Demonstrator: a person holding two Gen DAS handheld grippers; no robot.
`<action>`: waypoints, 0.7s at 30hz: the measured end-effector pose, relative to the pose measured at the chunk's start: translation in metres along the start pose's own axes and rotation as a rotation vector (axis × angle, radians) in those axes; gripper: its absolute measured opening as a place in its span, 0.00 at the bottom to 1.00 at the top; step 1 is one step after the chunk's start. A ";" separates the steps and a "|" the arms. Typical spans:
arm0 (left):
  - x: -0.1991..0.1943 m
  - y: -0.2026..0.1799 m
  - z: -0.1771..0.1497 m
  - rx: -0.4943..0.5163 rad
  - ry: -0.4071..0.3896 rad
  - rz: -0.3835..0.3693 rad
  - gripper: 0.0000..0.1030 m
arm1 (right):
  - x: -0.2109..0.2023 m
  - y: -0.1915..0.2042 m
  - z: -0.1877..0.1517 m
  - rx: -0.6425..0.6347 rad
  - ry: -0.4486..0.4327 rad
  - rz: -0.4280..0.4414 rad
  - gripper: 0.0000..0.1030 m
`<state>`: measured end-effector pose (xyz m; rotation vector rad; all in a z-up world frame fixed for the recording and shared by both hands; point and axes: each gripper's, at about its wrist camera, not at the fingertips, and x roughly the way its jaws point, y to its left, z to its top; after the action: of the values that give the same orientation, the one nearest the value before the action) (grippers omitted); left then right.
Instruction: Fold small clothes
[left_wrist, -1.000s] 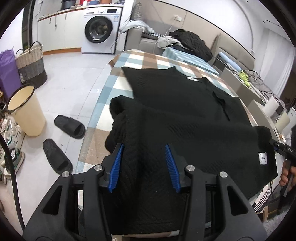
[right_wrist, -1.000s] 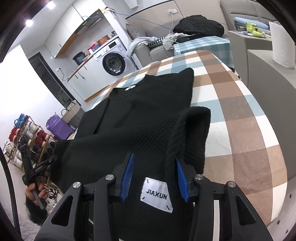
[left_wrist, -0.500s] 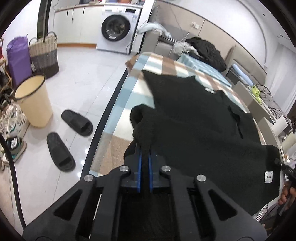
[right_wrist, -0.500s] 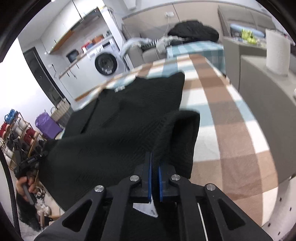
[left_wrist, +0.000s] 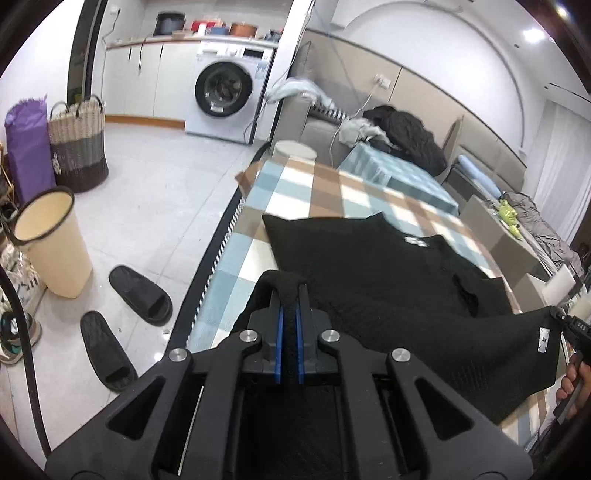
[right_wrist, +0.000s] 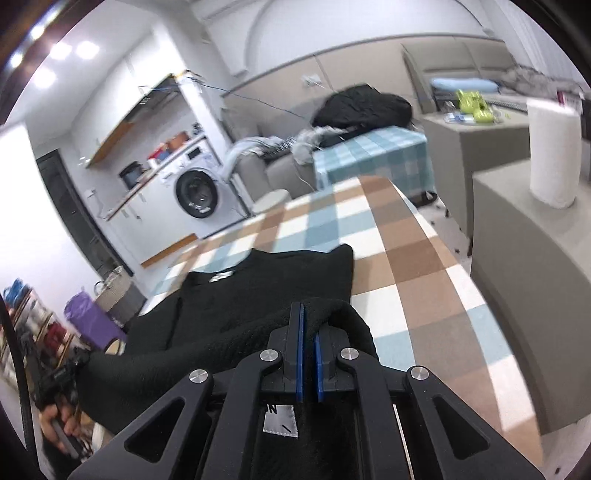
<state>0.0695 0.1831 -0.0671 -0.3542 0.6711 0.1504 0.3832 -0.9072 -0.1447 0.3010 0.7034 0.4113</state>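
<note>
A black knit sweater (left_wrist: 388, 273) lies spread on the checked table (left_wrist: 332, 192), its collar end far from me. My left gripper (left_wrist: 289, 314) is shut on the sweater's near left hem corner and holds it lifted. My right gripper (right_wrist: 308, 332) is shut on the near right hem corner of the sweater (right_wrist: 266, 284), by a white label (right_wrist: 280, 421). The near hem hangs stretched between both grippers above the table (right_wrist: 406, 258).
Floor at the left holds a cream bin (left_wrist: 51, 240), two black slippers (left_wrist: 140, 295) and a woven basket (left_wrist: 77, 144). A washing machine (left_wrist: 225, 99) stands at the back. A sofa with clothes (left_wrist: 399, 133) lies beyond the table. A grey cabinet with a paper roll (right_wrist: 552, 151) stands at the right.
Both grippers closed on the sweater's near hem corners, then lifted them and carried them forward toward the collar end.
</note>
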 end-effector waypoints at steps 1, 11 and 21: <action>0.010 0.001 0.001 -0.002 0.016 0.007 0.03 | 0.014 -0.002 0.001 0.012 0.026 -0.016 0.04; 0.045 0.007 -0.012 -0.014 0.113 0.066 0.28 | 0.037 -0.028 -0.019 0.102 0.168 -0.061 0.25; 0.001 0.023 -0.051 -0.058 0.110 0.082 0.48 | -0.031 -0.043 -0.074 0.161 0.199 0.040 0.39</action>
<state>0.0354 0.1853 -0.1111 -0.3926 0.7917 0.2303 0.3233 -0.9498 -0.1977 0.4311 0.9288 0.4271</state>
